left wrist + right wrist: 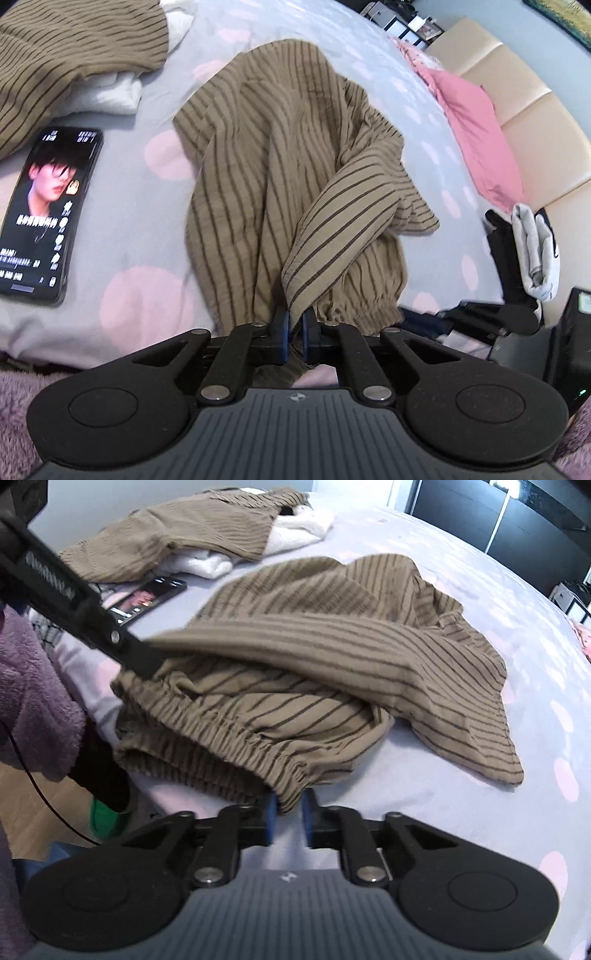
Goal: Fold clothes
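From the left wrist, the left gripper (294,332) has its jaws pinched together on a fold of the striped trousers (280,166), which lie crumpled on the dotted bed sheet (140,229), one leg thrown across the other. A phone (48,210) lies just beside them, and a second striped garment (66,55) rests on something white farther back.

From the right wrist, the right gripper (287,812) stands with its jaws a little apart around the elastic waistband (221,720) at the near edge of the bed; they do not look fully clamped. The left gripper's arm reaches in from the left, holding cloth.

Judging by this, the trousers are being gathered for straightening. The next move calls for a firm right-hand hold, then pulling the cloth taut and flat.
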Tool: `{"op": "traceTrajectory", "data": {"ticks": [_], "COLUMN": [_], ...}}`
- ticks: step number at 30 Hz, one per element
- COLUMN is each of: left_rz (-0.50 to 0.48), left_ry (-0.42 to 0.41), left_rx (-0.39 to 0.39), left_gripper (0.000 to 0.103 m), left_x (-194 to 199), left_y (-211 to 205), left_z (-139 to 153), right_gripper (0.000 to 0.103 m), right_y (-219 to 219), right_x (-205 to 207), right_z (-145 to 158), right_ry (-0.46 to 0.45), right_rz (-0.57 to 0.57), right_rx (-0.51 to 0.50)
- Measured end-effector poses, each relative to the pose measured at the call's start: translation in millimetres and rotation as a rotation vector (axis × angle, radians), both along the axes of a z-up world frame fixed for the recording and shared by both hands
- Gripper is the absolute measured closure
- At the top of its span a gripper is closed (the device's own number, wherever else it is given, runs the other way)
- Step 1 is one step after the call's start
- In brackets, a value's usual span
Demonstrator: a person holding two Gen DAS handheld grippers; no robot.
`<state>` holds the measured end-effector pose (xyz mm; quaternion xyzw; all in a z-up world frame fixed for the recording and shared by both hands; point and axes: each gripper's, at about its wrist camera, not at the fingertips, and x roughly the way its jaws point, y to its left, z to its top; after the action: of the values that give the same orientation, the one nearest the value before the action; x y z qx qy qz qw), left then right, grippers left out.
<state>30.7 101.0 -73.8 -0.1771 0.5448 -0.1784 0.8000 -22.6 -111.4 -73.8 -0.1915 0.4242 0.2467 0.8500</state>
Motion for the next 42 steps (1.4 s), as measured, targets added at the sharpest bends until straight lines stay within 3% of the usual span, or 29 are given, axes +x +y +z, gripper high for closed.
{"op": "traceTrajectory", "data": {"ticks": [13,18,21,26,34,42], "left_rz": [-0.022,-0.026,-0.033,-0.048,-0.044,-0.028], "left_ry": [0.103,0.110,0.115,0.111,0.110,0.115], "left_rx": [0.135,0.143,0.153,0.175,0.187,0.182], "left_gripper": [0.099,0.098,0.098,0.098,0.098,0.098], "left_x": [7.8,9.8,12.4,13.7,12.6,13.0], "left_y": [-9.5,-9.3,-9.0,-7.5,-15.1,-22.4], "left_z": [-36.0,-39.1,-42.1,-42.1,-42.0,-42.8], "right_gripper": [0.088,0.071,0.067,0.066,0.050,0.052], "right_y": [12.1,11.1,18.2,33.5,52.4,61.8], "right_x": [-6.0,-19.8,-32.1,-45.6,-52.8,-50.9], "right_z": [0.1,13.3,16.4,7.6,-10.7,-35.3], "right_ry": [0.024,-0.062,-0.128,-0.174,-0.221,-0.250], "right_rz": [0.073,0.140,0.236,0.401,0.577,0.648], "right_rx": [-0.035,-0.034,-0.050,-0.132,-0.260,-0.385]}}
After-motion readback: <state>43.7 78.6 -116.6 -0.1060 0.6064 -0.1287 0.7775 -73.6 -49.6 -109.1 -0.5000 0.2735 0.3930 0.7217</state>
